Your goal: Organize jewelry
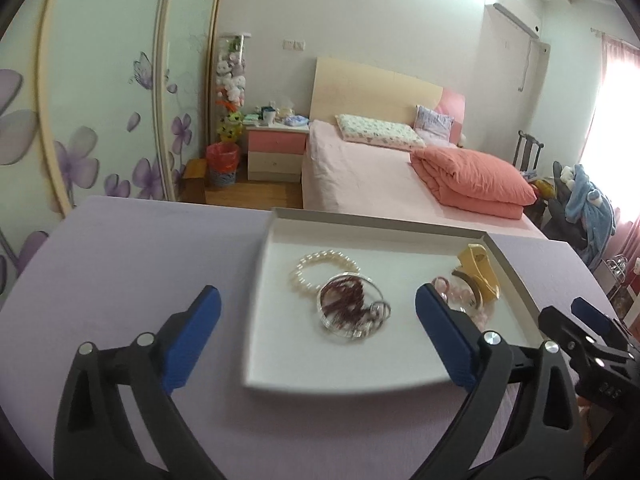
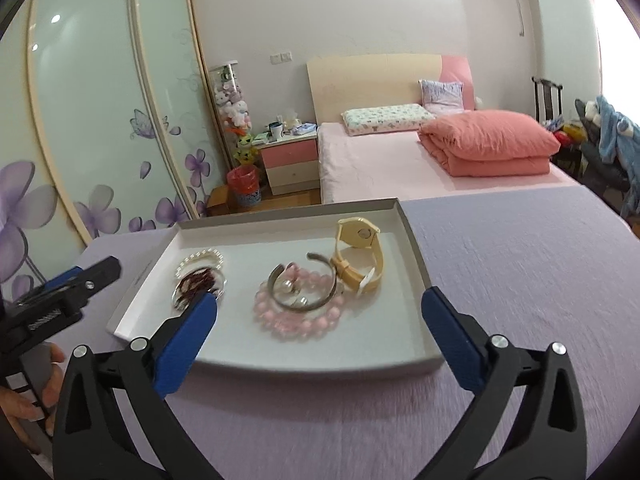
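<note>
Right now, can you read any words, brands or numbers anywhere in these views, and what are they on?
Nothing reads for certain.
Right gripper: pale digits on its black body, too blurred to read.
Tray: a faint printed line along its left rim, too small to read.
Watch: the face shows no legible marks.
Left gripper: no markings seen.

Both fisheye views sit low and close over the lilac-covered table (image 1: 120, 264), facing the pink bed (image 2: 380, 160) at the frame's upper centre. The left wrist view has the shallow white cardboard tray (image 1: 280, 240) centre-right; the right wrist view has that tray (image 2: 412, 240) centre-left. Each catches the other gripper at its edge.
</note>
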Demonstrator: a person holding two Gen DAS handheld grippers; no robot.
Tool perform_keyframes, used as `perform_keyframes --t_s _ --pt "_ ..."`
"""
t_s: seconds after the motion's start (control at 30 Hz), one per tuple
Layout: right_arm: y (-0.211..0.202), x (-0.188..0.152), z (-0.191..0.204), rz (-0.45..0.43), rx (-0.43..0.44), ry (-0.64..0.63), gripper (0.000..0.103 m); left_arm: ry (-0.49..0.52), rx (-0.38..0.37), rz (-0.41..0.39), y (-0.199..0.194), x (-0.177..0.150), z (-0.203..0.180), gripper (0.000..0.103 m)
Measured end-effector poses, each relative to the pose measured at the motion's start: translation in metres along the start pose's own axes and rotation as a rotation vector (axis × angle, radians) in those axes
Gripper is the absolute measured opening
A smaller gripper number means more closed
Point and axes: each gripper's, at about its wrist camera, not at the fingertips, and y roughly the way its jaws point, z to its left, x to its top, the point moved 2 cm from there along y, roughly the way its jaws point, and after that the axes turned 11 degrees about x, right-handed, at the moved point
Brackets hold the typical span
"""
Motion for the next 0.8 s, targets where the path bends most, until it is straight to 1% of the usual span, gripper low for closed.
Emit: perform_keyframes --t_s 0.13,0.3,0.37,0.47,0.6,0.7,0.8 --pt "-0.018 -0.016 0.014 0.023 -0.029 -0.025 0.101 -0.006 0.015 -0.041 -0.037 -0.016 0.018 0.097" --pt "-0.037 -0.033 0.027 0.021 -0.057 -0.048 0.101 -0.025 0.016 -0.091 -0.076 -0.036 0.030 0.098" --pt "-0.045 -0.038 0.031 0.025 -0.066 -0.051 0.101 -0.020 0.025 -0.118 -0.091 -0.045 0.029 0.098" --pt "-0.058 -0.044 0.035 0.007 -0.071 -0.058 0.101 0.000 0.028 -0.149 -0.106 -0.055 0.024 0.098" --pt "-0.071 -0.052 0.034 -0.022 -0.094 -0.049 0.101 0.031 0.015 -0.179 -0.121 -0.062 0.015 0.099" --pt "-0.075 -0.057 0.033 -0.030 -0.075 -0.031 0.101 0.034 0.003 -0.177 -0.124 -0.066 0.012 0.099" --pt "-0.074 -0.060 0.036 -0.024 -0.077 -0.048 0.101 0.042 0.013 -0.168 -0.123 -0.068 0.010 0.099"
